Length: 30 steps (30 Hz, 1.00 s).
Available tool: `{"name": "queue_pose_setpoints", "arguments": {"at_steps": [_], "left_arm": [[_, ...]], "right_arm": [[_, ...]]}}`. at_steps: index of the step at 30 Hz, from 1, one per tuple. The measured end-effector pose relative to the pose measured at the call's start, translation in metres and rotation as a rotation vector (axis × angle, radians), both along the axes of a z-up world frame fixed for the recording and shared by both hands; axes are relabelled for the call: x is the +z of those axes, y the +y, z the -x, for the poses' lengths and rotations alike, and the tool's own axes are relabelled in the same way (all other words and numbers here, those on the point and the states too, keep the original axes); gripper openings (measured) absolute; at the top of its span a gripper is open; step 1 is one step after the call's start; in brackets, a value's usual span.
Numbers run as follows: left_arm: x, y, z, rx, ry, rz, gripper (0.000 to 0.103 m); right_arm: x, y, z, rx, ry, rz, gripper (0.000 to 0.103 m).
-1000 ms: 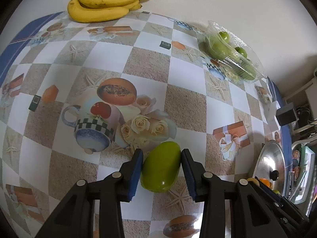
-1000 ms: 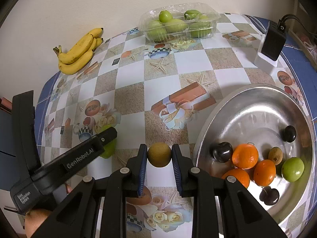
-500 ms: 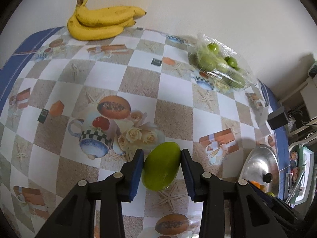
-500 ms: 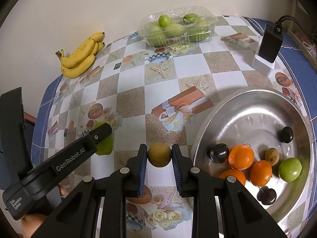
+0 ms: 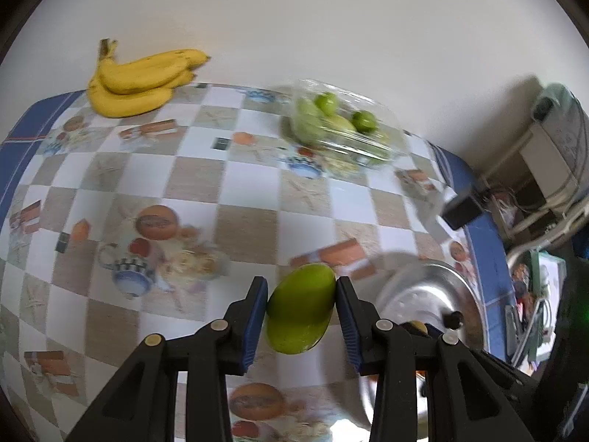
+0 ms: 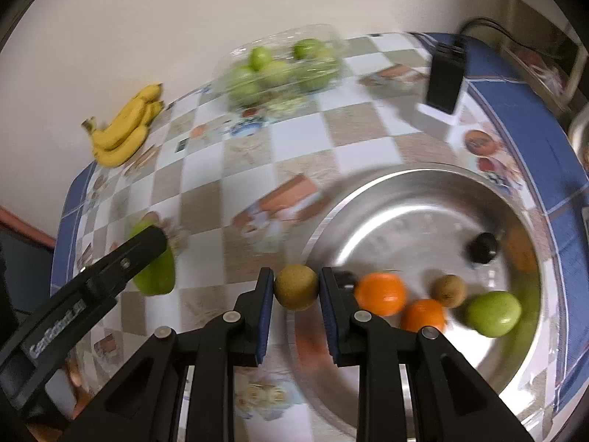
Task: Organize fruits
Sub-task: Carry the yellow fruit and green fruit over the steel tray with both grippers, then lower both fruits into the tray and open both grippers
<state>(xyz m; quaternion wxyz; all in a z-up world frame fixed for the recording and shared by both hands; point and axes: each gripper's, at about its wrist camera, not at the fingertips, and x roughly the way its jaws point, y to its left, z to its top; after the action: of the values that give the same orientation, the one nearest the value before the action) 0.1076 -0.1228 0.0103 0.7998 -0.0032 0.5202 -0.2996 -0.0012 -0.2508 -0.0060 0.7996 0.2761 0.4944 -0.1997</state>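
My left gripper [image 5: 300,311] is shut on a green mango [image 5: 301,313] and holds it above the tablecloth, left of the steel bowl [image 5: 434,294]. My right gripper [image 6: 296,287] is shut on a brown-yellow round fruit [image 6: 296,286] at the left rim of the steel bowl [image 6: 405,199]. The bowl holds oranges [image 6: 381,293], a kiwi [image 6: 448,290], a green apple [image 6: 493,313] and a dark plum [image 6: 481,247]. The left gripper and mango also show in the right wrist view [image 6: 156,274].
A bunch of bananas [image 5: 140,81] lies at the back left by the wall. A clear plastic box of green fruits [image 5: 338,125] stands at the back. A black charger on a white block [image 6: 443,84] stands near the right table edge. Clutter lies beyond that edge.
Both grippers have lifted and moved right toward the steel bowl with their fruits. The right gripper's fruit is now at the bowl's rim.
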Motion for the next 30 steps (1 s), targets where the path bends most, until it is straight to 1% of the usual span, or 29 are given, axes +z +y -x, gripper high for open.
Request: {"name": "queue_pose_setpoints", "arguments": {"at_steps": [6, 12, 14, 15, 16, 23, 30], "left_arm": [[0.001, -0.03, 0.022, -0.071, -0.004, -0.01, 0.041], [-0.006, -0.064, 0.048, -0.153, 0.015, -0.03, 0.04], [-0.008, -0.07, 0.053, -0.168, 0.016, -0.042, 0.036], [-0.01, -0.072, 0.056, -0.175, 0.018, -0.05, 0.03], [-0.012, -0.076, 0.058, -0.183, 0.021, -0.053, 0.027], [-0.023, -0.081, 0.062, -0.192, 0.032, -0.095, 0.027], [-0.027, -0.078, 0.059, -0.184, 0.051, -0.101, 0.027]], "right_arm": [[-0.002, -0.034, 0.025, -0.087, 0.009, -0.003, 0.026], [-0.002, -0.061, 0.047, -0.148, 0.007, -0.007, 0.026], [-0.003, -0.067, 0.052, -0.163, 0.004, -0.012, 0.026], [-0.004, -0.07, 0.054, -0.169, 0.0, -0.015, 0.026], [-0.005, -0.072, 0.055, -0.173, -0.002, -0.017, 0.026], [-0.018, -0.076, 0.053, -0.163, 0.005, -0.036, 0.026], [-0.03, -0.072, 0.047, -0.144, 0.032, -0.047, 0.026]]}}
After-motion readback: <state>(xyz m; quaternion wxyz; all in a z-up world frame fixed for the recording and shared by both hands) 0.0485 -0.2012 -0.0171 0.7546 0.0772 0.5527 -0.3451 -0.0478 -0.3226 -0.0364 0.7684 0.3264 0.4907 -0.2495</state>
